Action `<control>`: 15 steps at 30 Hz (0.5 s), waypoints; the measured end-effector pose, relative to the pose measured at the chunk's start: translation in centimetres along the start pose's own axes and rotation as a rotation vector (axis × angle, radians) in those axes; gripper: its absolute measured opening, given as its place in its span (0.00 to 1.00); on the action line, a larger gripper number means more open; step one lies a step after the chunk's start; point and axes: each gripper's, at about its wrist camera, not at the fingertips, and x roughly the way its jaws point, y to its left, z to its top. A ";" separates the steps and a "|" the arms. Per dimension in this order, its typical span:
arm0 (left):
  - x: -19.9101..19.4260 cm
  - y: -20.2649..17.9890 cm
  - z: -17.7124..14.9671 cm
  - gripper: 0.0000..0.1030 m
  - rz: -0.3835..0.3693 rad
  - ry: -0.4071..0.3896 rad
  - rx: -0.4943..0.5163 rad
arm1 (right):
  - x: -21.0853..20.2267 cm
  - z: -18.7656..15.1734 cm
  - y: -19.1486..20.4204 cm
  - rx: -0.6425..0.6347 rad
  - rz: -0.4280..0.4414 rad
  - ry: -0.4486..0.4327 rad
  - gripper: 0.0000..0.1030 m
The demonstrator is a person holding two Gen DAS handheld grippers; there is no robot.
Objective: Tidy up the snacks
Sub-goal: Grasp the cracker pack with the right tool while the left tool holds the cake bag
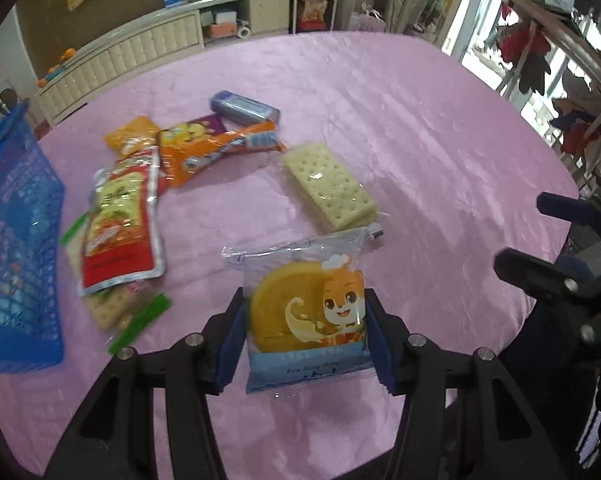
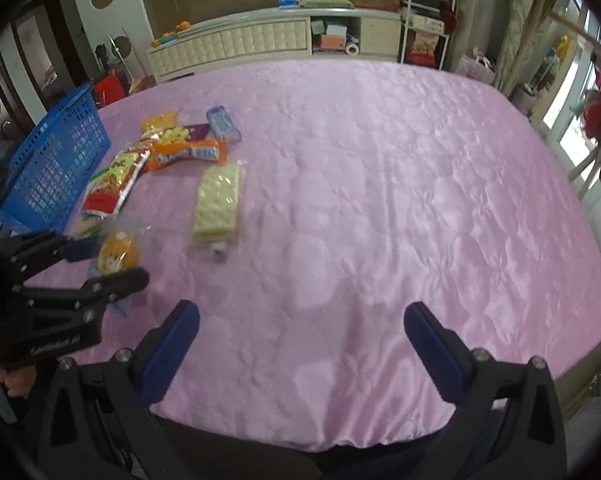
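Note:
My left gripper is shut on a clear-and-blue packet that holds a round yellow cake and shows a cartoon figure. Its blue pads press on the packet's two sides over the pink cloth. In the right wrist view the same packet sits between the left gripper's fingers at the left edge. My right gripper stands open over bare cloth with nothing between its pads. A blue plastic basket stands at the far left.
Loose snacks lie on the pink cloth: a clear cracker pack, a red-and-yellow pouch, an orange packet, a small yellow packet, a blue-purple pack and a green-striped cracker pack.

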 end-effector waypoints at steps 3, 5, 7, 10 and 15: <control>-1.6 1.3 -0.3 0.50 0.002 -0.032 -0.026 | 0.2 1.0 1.3 -0.024 0.031 -0.012 1.00; -2.2 2.1 -0.1 0.50 0.011 -0.045 -0.038 | 0.6 1.7 2.4 -0.057 0.053 -0.016 1.00; -2.8 3.1 0.3 0.50 0.019 -0.059 -0.060 | 1.0 2.2 3.3 -0.079 0.068 -0.023 1.00; -3.4 4.6 0.2 0.50 0.022 -0.071 -0.083 | 2.0 2.9 4.6 -0.113 0.059 -0.018 1.00; -2.8 6.4 0.6 0.50 0.029 -0.069 -0.113 | 4.6 3.8 6.2 -0.152 0.081 0.031 0.96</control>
